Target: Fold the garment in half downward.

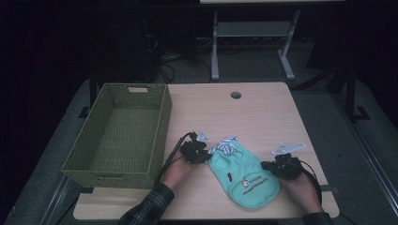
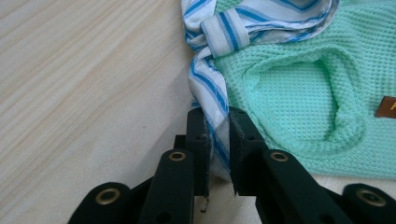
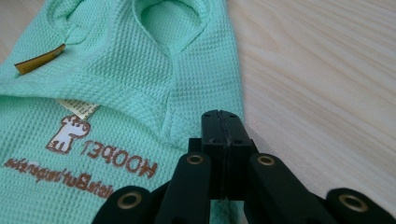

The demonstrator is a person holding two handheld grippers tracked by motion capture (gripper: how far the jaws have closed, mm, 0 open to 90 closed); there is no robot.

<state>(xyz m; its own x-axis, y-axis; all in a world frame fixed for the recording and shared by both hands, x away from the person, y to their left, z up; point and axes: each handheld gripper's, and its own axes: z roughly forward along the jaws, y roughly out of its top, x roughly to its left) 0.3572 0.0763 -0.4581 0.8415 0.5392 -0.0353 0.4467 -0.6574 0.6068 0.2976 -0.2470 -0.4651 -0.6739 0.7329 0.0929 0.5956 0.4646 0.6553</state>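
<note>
Garment: a small mint-green waffle-knit pet vest [image 1: 244, 176] with a blue-and-white striped cloth collar [image 1: 227, 146] lies flat on the desk, in the near half, right of centre, between the two grippers.
Print: brown lettering and a little dog figure [image 3: 70, 133] sit on the lower part of the vest; a small brown tag [image 2: 386, 107] is sewn near an armhole.
Left gripper [image 2: 218, 140]: at the vest's left upper edge, just beside the collar; held by the person's left hand [image 1: 177, 171].
Left fingers [image 2: 197, 135]: narrowly apart, with a fold of the striped cloth running down between them; they pinch that striped edge, and the mint knit lies just to the right of them.
Right gripper [image 3: 222, 128]: at the vest's right edge, about halfway down; held by the person's right hand [image 1: 300, 186].
Right fingers [image 3: 212, 133]: pressed together, no gap showing; the tips lie over the vest's mint hem, but whether any knit is caught between them I cannot tell.
Desk: a pale wood-grain desk [image 1: 263, 112] with rounded corners and a round cable hole [image 1: 235, 95] near its far edge.
Basket: an olive-green woven rectangular basket [image 1: 159, 126] stands on the desk's left side, well apart from the vest, just left of the left gripper.
Room: dim; a dark floor, a tangle of black cables [image 1: 164, 63] and the grey metal legs of another table [image 1: 286, 58] behind the desk.
Sleeve: a dark plaid sleeve [image 1: 148, 206] comes in at the bottom left.
</note>
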